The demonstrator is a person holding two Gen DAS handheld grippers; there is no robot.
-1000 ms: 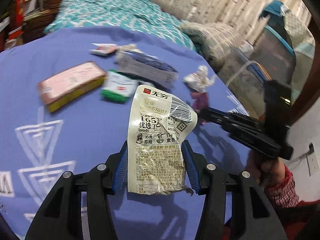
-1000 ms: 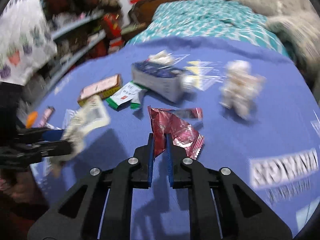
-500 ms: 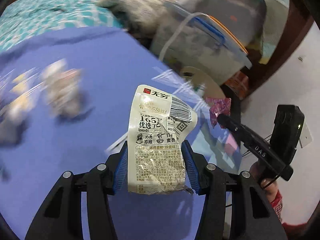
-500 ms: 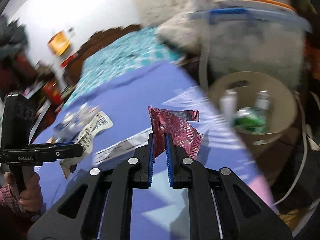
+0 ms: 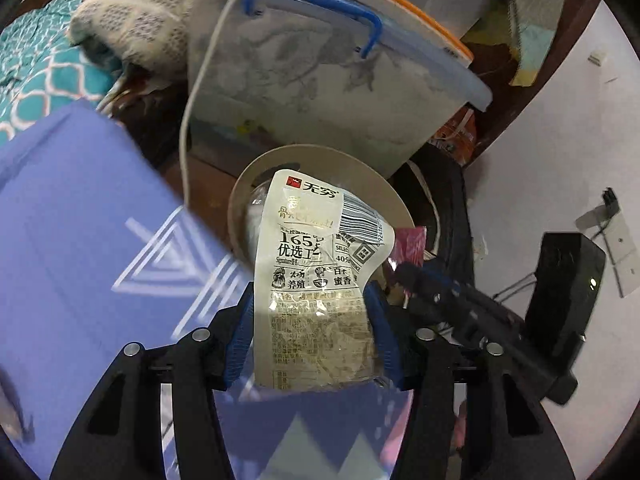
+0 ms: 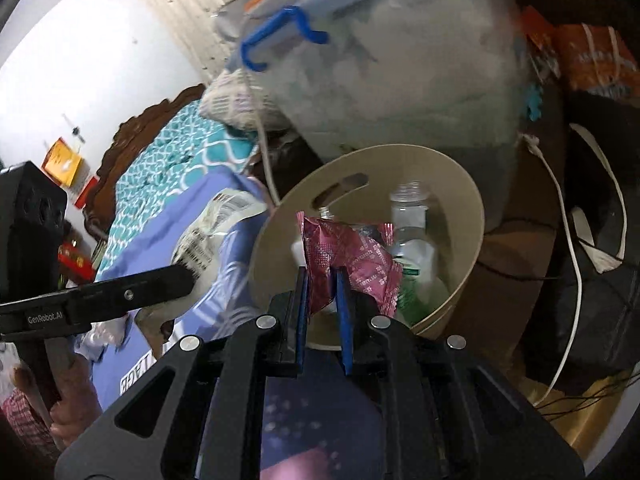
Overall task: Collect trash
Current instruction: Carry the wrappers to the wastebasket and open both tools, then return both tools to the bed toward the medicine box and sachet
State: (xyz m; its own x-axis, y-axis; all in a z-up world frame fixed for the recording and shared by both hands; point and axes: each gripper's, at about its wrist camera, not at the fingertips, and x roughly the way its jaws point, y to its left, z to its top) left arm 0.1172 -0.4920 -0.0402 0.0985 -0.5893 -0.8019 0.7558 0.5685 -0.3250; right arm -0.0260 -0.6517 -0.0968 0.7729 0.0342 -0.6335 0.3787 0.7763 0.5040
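My left gripper (image 5: pixel 310 320) has a cream printed snack wrapper (image 5: pixel 316 264) between its blue pads, which touch both edges as the jaws are opening slightly. It hangs at the near rim of a beige round bin (image 5: pixel 240 204). In the right wrist view my right gripper (image 6: pixel 323 304) is over the same bin (image 6: pixel 474 216). Its jaws are opening, and a crumpled red foil wrapper (image 6: pixel 352 256) still stands between the pads, leaning on the left one. The left gripper (image 6: pixel 188 276) and cream wrapper (image 6: pixel 216 224) show on that view's left side.
Plastic bottles (image 6: pixel 412 236) lie inside the bin. A big translucent storage box (image 5: pixel 320 80) with a blue handle stands right behind it. A white cable (image 5: pixel 188 100) hangs beside it. The purple bedsheet (image 5: pixel 80 220) ends just left of the bin. Dark bags and cords (image 6: pixel 576 280) are at the right.
Both grippers swung with their wrappers from over the littered bed to the bin at the bedside. The right pads have drawn apart around the red wrapper.
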